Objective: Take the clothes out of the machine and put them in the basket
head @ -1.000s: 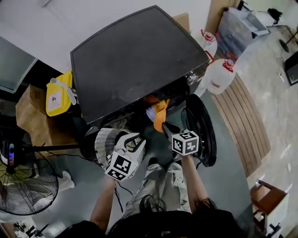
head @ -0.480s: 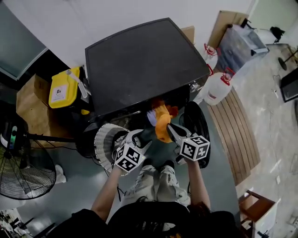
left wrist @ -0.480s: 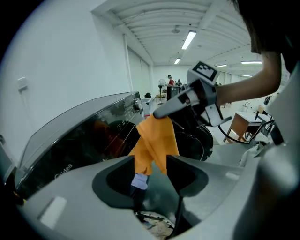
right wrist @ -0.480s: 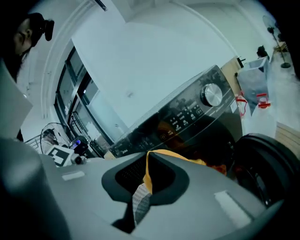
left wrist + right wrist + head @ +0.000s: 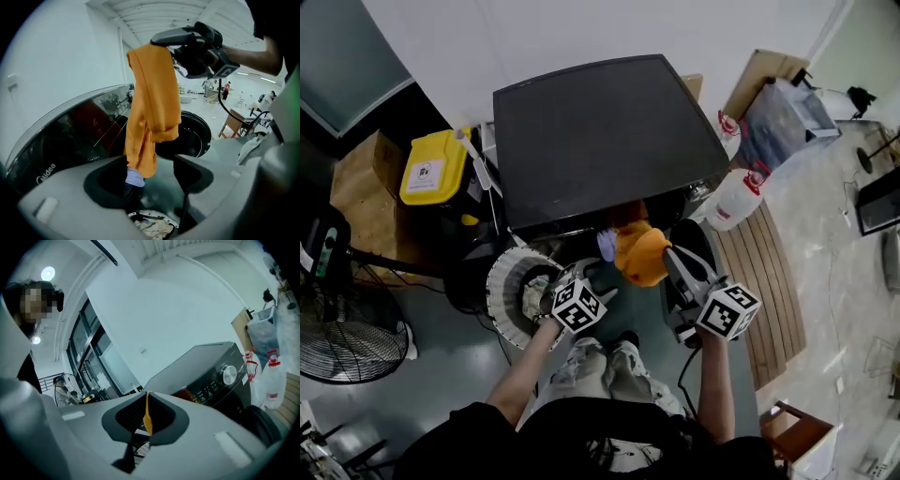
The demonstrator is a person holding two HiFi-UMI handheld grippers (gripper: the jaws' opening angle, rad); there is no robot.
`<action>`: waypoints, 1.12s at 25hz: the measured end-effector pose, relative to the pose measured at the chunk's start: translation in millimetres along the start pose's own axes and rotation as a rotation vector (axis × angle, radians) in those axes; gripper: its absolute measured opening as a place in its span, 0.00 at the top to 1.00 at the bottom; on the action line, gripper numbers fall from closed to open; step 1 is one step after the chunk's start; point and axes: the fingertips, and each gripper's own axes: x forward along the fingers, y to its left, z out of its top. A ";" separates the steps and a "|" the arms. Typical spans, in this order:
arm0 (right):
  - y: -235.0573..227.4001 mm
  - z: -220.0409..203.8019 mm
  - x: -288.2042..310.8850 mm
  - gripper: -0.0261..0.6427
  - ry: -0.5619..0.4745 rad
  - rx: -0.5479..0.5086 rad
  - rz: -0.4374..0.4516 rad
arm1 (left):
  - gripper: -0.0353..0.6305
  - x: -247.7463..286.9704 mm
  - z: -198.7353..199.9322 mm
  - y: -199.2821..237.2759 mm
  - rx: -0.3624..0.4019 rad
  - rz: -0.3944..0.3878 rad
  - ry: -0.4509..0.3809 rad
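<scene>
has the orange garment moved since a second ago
Yes. The orange garment has come farther out of the black washing machine, toward the person.

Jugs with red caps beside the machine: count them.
2: one jug beside the machine's front corner, the other just behind it. Others may be hidden.

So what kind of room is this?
Probably a laundry area, maybe in a bigger hall: there's a front-loading washing machine, a white basket beside it, and big plastic jugs on the floor.

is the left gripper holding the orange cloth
No, the left gripper is open; the orange cloth hangs pinched in the right gripper.
</scene>
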 end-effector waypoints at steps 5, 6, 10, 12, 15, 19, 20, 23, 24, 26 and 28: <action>23.6 44.7 -12.6 0.91 -0.055 -0.062 0.039 | 0.49 23.8 11.1 15.1 0.025 0.036 0.002; 29.3 52.0 -14.8 0.91 -0.068 -0.069 0.051 | 0.48 29.8 12.7 19.6 0.034 0.050 0.007; 52.9 76.5 -24.6 0.91 -0.115 -0.090 0.108 | 0.42 60.1 21.1 18.4 0.010 0.001 0.021; 64.6 88.5 -30.8 0.91 -0.148 -0.083 0.144 | 0.42 72.1 29.1 11.1 0.002 -0.027 0.023; 78.8 102.9 -42.8 0.91 -0.193 -0.076 0.190 | 0.44 75.8 48.9 4.8 -0.035 -0.007 -0.031; 81.6 115.1 -59.0 0.91 -0.214 -0.115 0.185 | 0.90 58.3 72.2 18.6 -0.172 0.069 -0.124; 79.7 116.2 -63.1 0.91 -0.214 -0.122 0.175 | 0.91 51.0 77.3 22.0 -0.229 0.062 -0.158; 70.5 112.6 -73.3 0.91 -0.202 -0.133 0.144 | 0.91 20.3 91.3 36.2 -0.420 0.033 -0.288; 67.1 110.2 -75.7 0.91 -0.195 -0.133 0.134 | 0.91 8.1 96.5 42.3 -0.470 0.030 -0.327; 61.3 104.7 -79.5 0.91 -0.177 -0.132 0.120 | 0.91 -16.6 109.3 53.8 -0.535 0.036 -0.402; 57.5 99.4 -82.3 0.91 -0.159 -0.134 0.110 | 0.91 -40.9 124.2 61.3 -0.563 0.042 -0.472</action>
